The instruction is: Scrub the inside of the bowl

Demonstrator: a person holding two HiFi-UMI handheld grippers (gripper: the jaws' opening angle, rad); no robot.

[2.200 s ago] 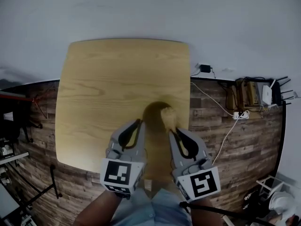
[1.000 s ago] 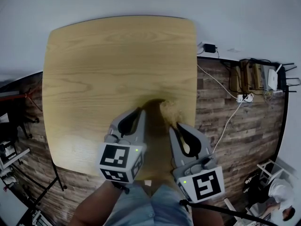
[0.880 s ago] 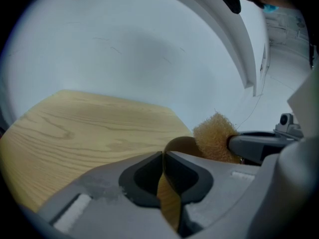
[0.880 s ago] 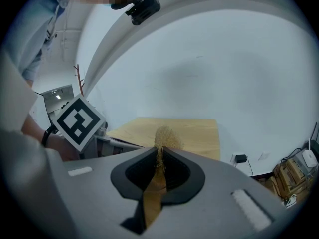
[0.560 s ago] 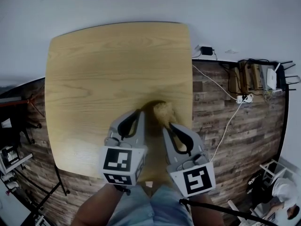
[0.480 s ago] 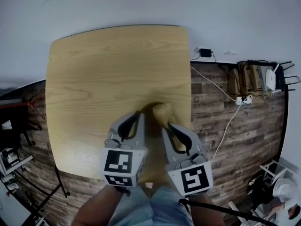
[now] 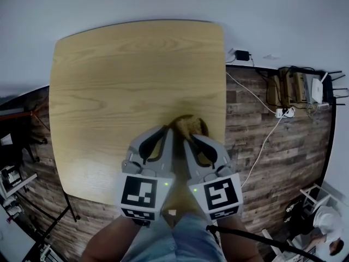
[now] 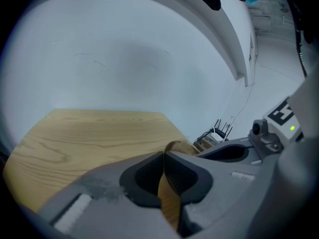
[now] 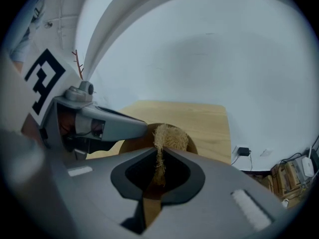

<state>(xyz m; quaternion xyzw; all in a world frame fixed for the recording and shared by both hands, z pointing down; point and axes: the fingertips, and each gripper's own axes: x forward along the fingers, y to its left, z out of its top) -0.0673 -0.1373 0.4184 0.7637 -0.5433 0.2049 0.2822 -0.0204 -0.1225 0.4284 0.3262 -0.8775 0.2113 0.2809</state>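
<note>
A pale wooden counter [image 7: 125, 75] was seen to fill most of the head view. Over its near right part the left gripper [image 8: 164, 156] and the right gripper [image 9: 160, 153] were held side by side, almost touching, both pointed away from the person.

The bowl [image 8: 179, 146], brown and thin-walled, was found just ahead of both sets of tips. Whether it rested on the counter or was lifted clear of it could not be told. The jaws of the left gripper were clamped on the bowl's wall, which was seen edge-on as a thin band running up between them to the rim. The bowl was thus steadied from its left side, with its hollow lying to the right of those jaws, toward the right gripper.

The jaws of the right gripper were pressed together on a scrubber [image 9: 169, 137], a tuft of pale coarse fibre. Its stem was pinched between them and its bushy head stood out beyond the tips, inside the rim. Nothing else was seen in the bowl.

The scrubbing was judged to be in hand. The coming stroke was judged to turn on the scrubber lying straight ahead of the right jaws, in line with them and already within the hollow. Little room was left between the two gripper bodies.
</note>
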